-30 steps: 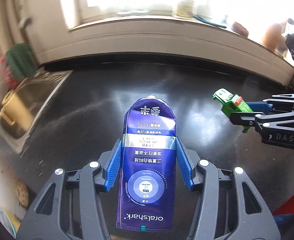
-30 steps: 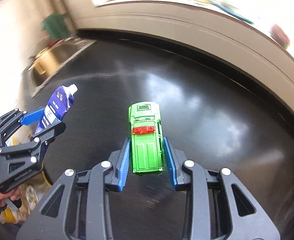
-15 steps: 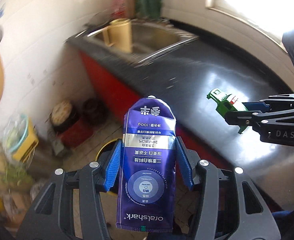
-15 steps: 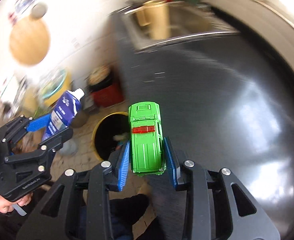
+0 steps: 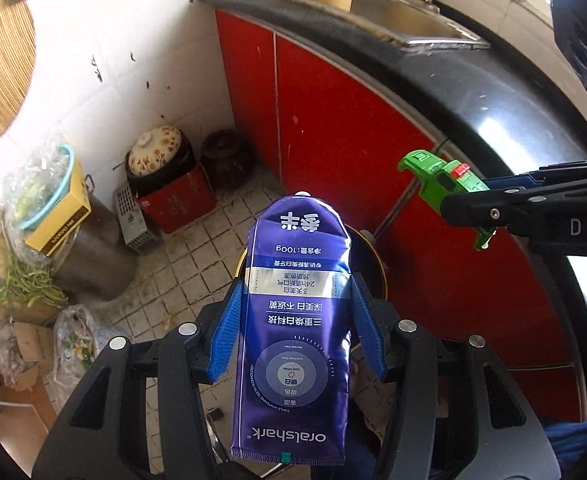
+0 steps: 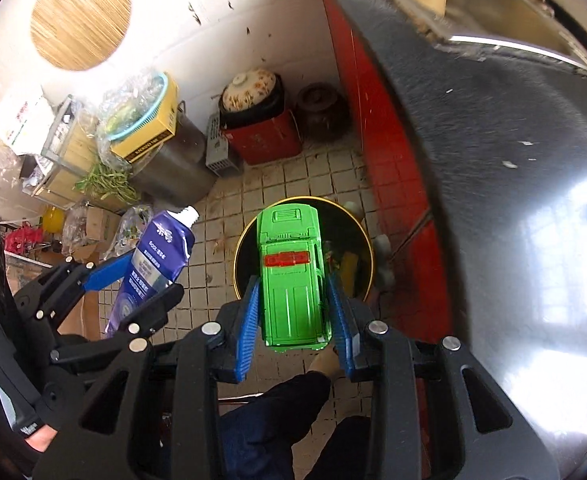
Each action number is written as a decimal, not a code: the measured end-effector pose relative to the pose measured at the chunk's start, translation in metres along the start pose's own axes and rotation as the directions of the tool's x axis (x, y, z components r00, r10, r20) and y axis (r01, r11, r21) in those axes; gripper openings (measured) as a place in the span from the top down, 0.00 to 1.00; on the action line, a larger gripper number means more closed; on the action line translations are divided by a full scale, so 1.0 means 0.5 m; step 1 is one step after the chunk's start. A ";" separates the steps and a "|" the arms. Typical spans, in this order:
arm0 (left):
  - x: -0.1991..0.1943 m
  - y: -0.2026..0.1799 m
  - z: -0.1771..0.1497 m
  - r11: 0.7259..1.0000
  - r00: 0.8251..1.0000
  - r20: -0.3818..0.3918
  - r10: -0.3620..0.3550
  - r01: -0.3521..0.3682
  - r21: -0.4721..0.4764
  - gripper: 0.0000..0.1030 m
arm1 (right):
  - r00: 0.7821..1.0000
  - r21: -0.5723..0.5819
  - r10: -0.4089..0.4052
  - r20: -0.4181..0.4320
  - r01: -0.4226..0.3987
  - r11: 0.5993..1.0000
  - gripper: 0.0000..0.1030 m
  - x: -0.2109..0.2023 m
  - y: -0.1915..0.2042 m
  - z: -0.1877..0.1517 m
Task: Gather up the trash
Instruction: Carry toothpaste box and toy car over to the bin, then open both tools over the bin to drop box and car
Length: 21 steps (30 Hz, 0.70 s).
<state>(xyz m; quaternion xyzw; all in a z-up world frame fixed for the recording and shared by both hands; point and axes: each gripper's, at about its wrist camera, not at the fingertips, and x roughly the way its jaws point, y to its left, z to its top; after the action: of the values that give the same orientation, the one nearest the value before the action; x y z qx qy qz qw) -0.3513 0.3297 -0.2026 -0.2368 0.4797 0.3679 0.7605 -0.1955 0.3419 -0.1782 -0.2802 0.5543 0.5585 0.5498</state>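
At the far left a round woven bamboo board hangs on the white tiled wall, above a cluttered corner: a crinkled clear plastic bag over a turquoise basket, a yellow carton, a dull steel pot and loose green beans on the floor. Next come a glossy floral ceramic lid on a red box and a dark brown glazed jar, all on small grimy square floor tiles.

The left tool pinches a flat, glossy purple toothpaste tube by its edges between ribbed blue pads, white cap pointing away, over the tiles just left of the bin. Below it sits a round black trash bin with a yellow rim.

The right tool is clamped on the sides of a boxy green toy car with a red roof bar, held directly above the bin's opening. To the right run smooth red cabinet doors and the polished black table, with a steel sink at its far end.
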 end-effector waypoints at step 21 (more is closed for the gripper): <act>0.101 0.023 0.031 0.999 0.999 -0.038 -0.034 0.035 0.011 0.20 | 0.998 0.011 -0.057 -0.013 0.057 0.998 0.23 0.038 0.001 0.069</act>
<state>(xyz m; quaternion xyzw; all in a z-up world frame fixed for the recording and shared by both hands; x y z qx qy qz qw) -0.3382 0.3649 -0.2417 -0.2476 0.4918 0.3476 0.7590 -0.1905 0.3797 -0.1879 -0.2961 0.5527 0.5377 0.5636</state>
